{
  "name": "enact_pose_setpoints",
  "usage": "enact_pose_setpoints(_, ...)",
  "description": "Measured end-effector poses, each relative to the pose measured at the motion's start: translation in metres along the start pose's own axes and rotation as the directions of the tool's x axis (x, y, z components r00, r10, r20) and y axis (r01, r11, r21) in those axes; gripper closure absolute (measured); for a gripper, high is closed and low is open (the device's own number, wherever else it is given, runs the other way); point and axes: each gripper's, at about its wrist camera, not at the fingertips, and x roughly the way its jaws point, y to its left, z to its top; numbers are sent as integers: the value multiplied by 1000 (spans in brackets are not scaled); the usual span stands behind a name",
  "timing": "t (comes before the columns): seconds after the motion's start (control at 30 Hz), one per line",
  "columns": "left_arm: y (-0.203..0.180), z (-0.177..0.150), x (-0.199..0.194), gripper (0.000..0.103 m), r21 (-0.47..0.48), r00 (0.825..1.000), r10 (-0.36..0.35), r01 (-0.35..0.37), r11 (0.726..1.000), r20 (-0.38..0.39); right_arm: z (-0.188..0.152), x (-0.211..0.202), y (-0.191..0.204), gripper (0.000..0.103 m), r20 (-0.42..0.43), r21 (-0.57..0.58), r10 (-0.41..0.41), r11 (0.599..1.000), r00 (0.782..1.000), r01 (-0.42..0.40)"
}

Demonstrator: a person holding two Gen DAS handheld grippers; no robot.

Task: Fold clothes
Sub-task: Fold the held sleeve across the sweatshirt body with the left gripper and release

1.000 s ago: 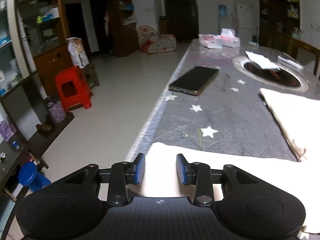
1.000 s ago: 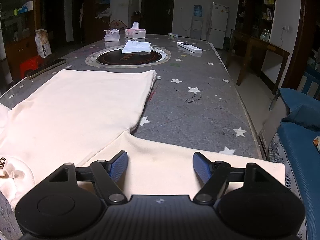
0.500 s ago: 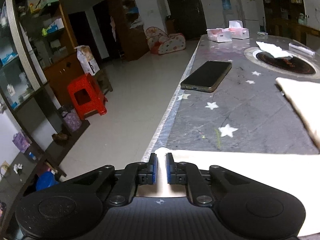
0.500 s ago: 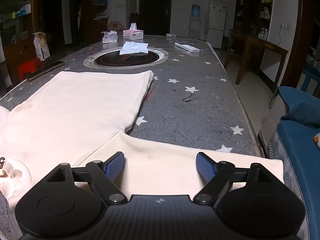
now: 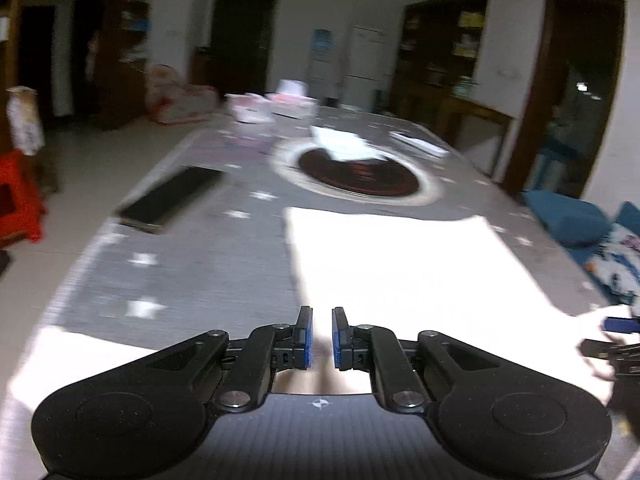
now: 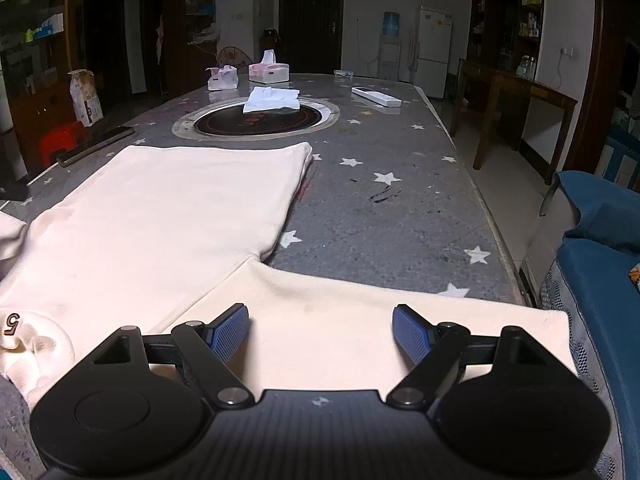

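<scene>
A cream sweatshirt (image 6: 160,220) lies spread flat on the grey star-patterned table (image 6: 380,216), its hem toward the far end. My left gripper (image 5: 322,336) is shut on the left sleeve (image 5: 322,364), whose cloth is pinched between the blue pads, and it is held over the garment's body (image 5: 400,264). That view is blurred by motion. My right gripper (image 6: 320,332) stands open just above the right sleeve (image 6: 360,312), which lies flat toward the table's right edge. Nothing is between its pads. One of its blue pads (image 5: 620,325) shows at the right edge of the left wrist view.
A dark phone (image 5: 172,196) lies near the table's left edge. Beyond the hem is a round inset hotplate (image 6: 224,122) with a tissue (image 6: 272,100) on it, then tissue boxes (image 6: 269,73) and a white remote (image 6: 376,97). A blue sofa (image 6: 600,264) borders the right side.
My left gripper closed on the left sleeve's end, then swung right and turned toward the garment's body, carrying the sleeve. The right gripper stayed put, its jaws a touch wider.
</scene>
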Motion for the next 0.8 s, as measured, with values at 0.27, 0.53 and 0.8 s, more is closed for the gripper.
enact_pose_setpoints(0.27,-7,-11,31,92,-17,998,-25,24,1000,-65,-2,-2,-2,22,3,13,-1,1000,1000,1)
enact_pose_setpoints(0.53,2,-14,24,92,-28,997,-8,6,1000,-73,-3,-2,-4,22,5,18,-3,1000,1000,3)
enact_pose_setpoints(0.8,0,-12,39,91,12,997,21,-20,1000,-69,-4,0,-4,22,-1,29,-1,1000,1000,1)
